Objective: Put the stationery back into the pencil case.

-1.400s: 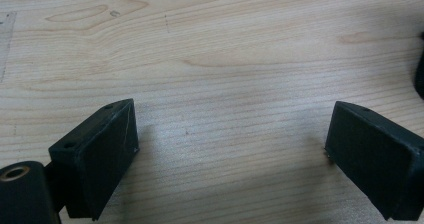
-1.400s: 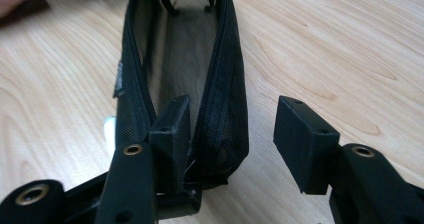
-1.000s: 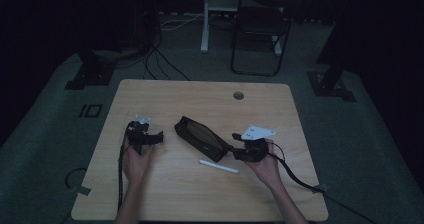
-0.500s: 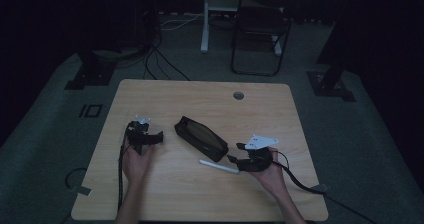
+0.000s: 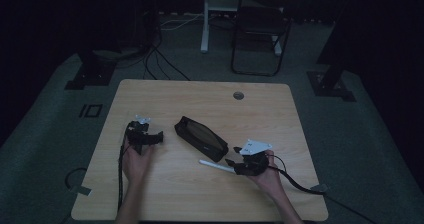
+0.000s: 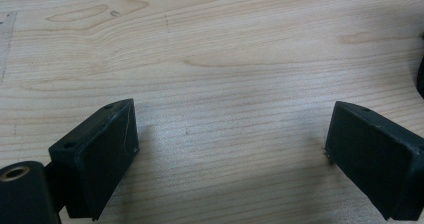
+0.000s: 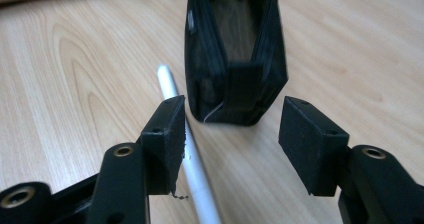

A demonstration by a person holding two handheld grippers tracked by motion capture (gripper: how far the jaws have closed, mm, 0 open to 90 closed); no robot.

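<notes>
My left hand (image 5: 134,160) comes in from the bottom edge, forearm running straight up, holding the black two-jaw left gripper (image 5: 150,136) low over the table, pointed to the right. I see its jaws set wide apart in the left gripper view, nothing between them. My right hand (image 5: 268,176) comes in from bottom right, forearm angled inward, holding the black right gripper with the grey three-cornered plate (image 5: 231,163), pointed left. Its jaws stand parted too, gap empty, tips low near the table. Black cable trails off each gripper.
</notes>
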